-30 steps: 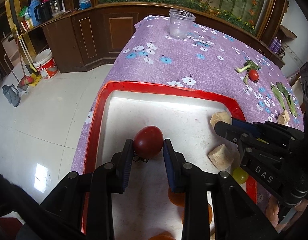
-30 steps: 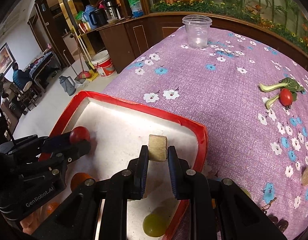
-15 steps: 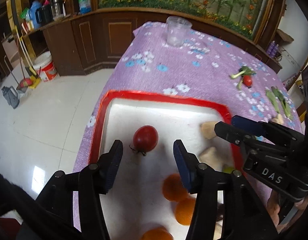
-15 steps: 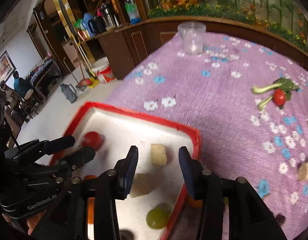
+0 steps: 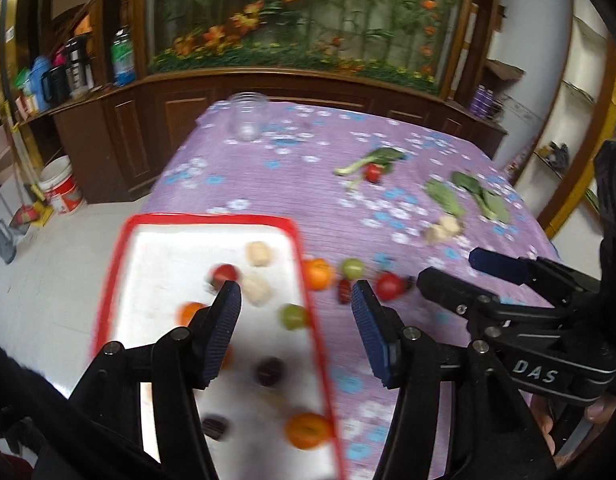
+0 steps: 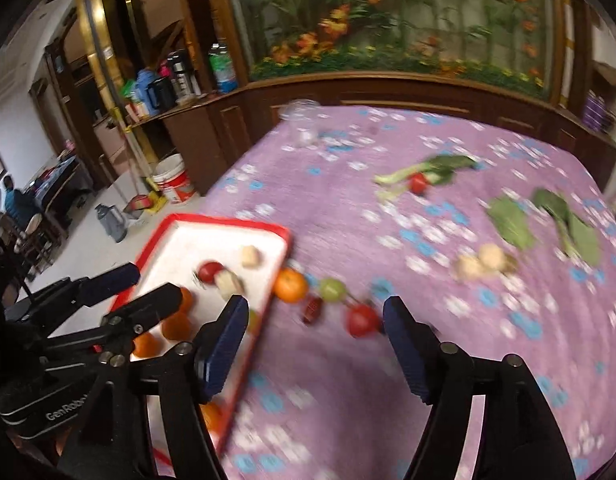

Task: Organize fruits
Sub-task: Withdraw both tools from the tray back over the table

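The left gripper [image 5: 294, 300] is wide apart and holds nothing, up over the right rim of the red tray [image 5: 120, 264], and the right gripper [image 6: 313, 316] is wide apart too, over the purple flowered cloth [image 6: 447, 380]. A red tomato [image 6: 363, 320], a green fruit [image 6: 331, 289] and an orange [image 6: 290, 285] lie on the cloth just beside the tray (all blurry). More fruit sits in the tray, and the left gripper covers some of it; the cloth nearest the right gripper is bare.

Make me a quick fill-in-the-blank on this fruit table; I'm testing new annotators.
1. The tray has a ___ rim.
2. Both the left gripper and right gripper are ___.
3. The orange just outside the tray lies on a ___ tablecloth.

Answers: red; open; purple
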The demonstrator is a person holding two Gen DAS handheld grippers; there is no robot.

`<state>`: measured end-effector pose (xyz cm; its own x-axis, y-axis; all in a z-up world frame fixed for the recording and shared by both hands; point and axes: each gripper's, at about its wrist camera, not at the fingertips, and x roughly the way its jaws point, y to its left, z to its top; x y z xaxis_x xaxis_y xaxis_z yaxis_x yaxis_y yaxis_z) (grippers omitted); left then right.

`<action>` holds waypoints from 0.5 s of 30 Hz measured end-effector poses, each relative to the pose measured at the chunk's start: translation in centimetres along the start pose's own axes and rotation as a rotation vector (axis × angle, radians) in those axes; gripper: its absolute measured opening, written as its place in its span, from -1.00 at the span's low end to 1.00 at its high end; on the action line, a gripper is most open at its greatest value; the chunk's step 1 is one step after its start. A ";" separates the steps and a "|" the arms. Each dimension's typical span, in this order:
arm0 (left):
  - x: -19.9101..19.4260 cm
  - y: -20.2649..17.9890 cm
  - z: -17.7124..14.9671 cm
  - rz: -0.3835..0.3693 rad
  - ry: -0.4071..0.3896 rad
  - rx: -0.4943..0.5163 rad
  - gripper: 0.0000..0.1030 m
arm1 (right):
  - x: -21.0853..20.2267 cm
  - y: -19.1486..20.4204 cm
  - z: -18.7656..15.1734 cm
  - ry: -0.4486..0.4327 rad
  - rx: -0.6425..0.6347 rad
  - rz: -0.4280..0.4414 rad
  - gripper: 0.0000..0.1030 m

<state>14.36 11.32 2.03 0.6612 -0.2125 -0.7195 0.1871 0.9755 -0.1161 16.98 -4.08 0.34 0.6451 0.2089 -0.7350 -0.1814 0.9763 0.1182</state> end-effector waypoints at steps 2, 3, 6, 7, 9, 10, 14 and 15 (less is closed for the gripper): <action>-0.1 -1.8 -0.3 -0.018 -0.001 0.018 0.09 | -0.9 -1.9 -1.1 0.011 0.033 -0.022 0.42; -0.1 -2.6 -0.5 -0.026 -0.001 0.028 0.09 | -1.5 -3.1 -1.8 0.015 0.053 -0.033 0.42; 0.5 -5.5 -1.2 -0.058 0.013 0.061 0.09 | -2.8 -6.0 -3.5 0.030 0.094 -0.054 0.42; 0.6 -6.0 -1.4 -0.067 0.014 0.066 0.09 | -3.2 -7.2 -4.1 0.034 0.109 -0.057 0.42; 1.1 -7.5 -1.8 -0.093 0.028 0.074 0.09 | -4.0 -9.0 -5.0 0.034 0.134 -0.074 0.42; 1.4 -8.1 -1.9 -0.101 0.036 0.074 0.08 | -4.3 -9.6 -5.3 0.031 0.140 -0.078 0.42; 2.5 -10.1 -2.5 -0.117 0.067 0.097 0.08 | -5.4 -12.0 -6.4 0.019 0.161 -0.079 0.42; 2.9 -10.5 -2.5 -0.122 0.076 0.103 0.08 | -5.4 -12.5 -6.6 0.019 0.164 -0.075 0.42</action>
<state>12.51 0.64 -0.58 0.5730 -0.3200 -0.7545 0.3384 0.9309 -0.1378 10.89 -17.82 -1.55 0.6379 0.1352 -0.7582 -0.0084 0.9856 0.1687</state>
